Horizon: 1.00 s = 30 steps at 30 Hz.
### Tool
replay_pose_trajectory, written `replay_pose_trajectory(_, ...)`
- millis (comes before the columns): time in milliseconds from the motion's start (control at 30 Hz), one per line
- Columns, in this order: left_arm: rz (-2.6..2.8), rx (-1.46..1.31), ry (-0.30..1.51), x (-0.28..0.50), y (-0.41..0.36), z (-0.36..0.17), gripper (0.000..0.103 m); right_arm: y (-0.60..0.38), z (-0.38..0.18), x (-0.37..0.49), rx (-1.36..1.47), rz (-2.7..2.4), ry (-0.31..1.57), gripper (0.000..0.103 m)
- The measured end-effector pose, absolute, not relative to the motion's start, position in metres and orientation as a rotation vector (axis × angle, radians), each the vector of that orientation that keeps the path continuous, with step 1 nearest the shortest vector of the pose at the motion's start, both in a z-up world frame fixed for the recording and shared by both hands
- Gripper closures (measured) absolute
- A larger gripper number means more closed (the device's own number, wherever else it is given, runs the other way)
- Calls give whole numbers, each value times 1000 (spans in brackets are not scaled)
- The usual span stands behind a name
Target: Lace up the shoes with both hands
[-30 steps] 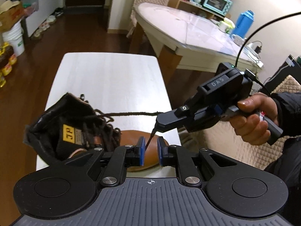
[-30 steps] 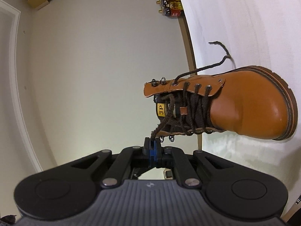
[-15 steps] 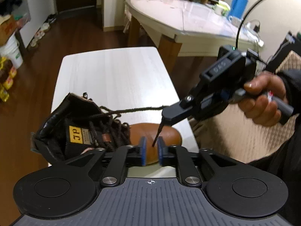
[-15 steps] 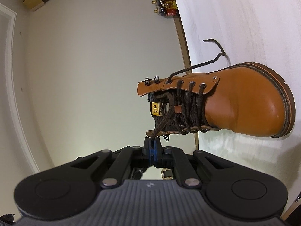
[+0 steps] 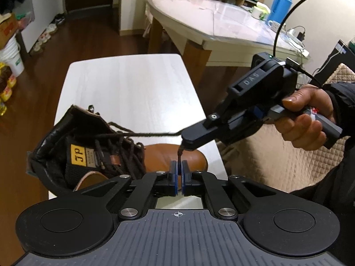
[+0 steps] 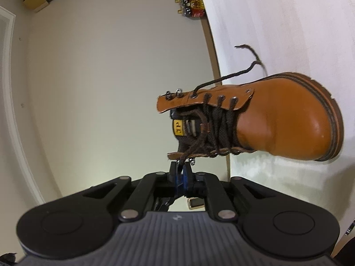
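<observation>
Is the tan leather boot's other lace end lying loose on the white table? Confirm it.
Yes: in the right wrist view the free dark brown lace end trails from the tan leather boot onto the white table, ungripped.

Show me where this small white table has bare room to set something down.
The white table is bare from the boot back to its far edge. The near end is crowded: boot, taut lace, and both grippers meeting over the toe.

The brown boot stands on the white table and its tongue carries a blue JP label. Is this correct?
Not quite. The JP label on the tongue is yellow, not blue, as the left wrist view shows. The rest holds: the brown boot stands on the white table.
</observation>
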<state>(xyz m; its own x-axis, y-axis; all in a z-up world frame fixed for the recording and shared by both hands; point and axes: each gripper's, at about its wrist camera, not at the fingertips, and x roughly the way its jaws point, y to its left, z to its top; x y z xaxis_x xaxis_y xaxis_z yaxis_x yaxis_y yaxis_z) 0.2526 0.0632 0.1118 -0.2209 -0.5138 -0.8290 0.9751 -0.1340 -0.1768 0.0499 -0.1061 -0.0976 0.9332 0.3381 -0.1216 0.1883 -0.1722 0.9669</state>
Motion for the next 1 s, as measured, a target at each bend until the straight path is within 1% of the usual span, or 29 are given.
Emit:
replay_pose_trajectory(400, -1625, 738, 900, 249, 64, 110, 101, -101, -102, 55, 1790, 161, 407, 90)
replay_pose_trajectory(467, -1627, 737, 901, 248, 64, 111, 101, -100, -101, 57, 1781, 167, 412, 93)
replay_pose_trajectory(500, -1625, 735, 902, 248, 64, 111, 101, -100, -100, 58, 1771, 170, 416, 97)
replay_pose_trajectory(533, -1621, 732, 904, 248, 64, 111, 100, -101, -99, 59, 1760, 171, 420, 99)
replay_pose_trajectory(800, -1559, 759, 916, 255, 72, 113, 100, -113, -92, 74, 1700, 152, 428, 100)
replay_pose_trajectory(900, -1532, 788, 896, 259, 77, 117, 100, -118, -92, 86, 1673, 144, 440, 100)
replay_pose_trajectory(967, -1513, 813, 841, 264, 82, 129, 99, -120, -93, 96, 1653, 134, 457, 100)
replay_pose_trajectory(1000, -1505, 822, 817, 267, 83, 133, 96, -120, -93, 100, 1641, 128, 467, 100)
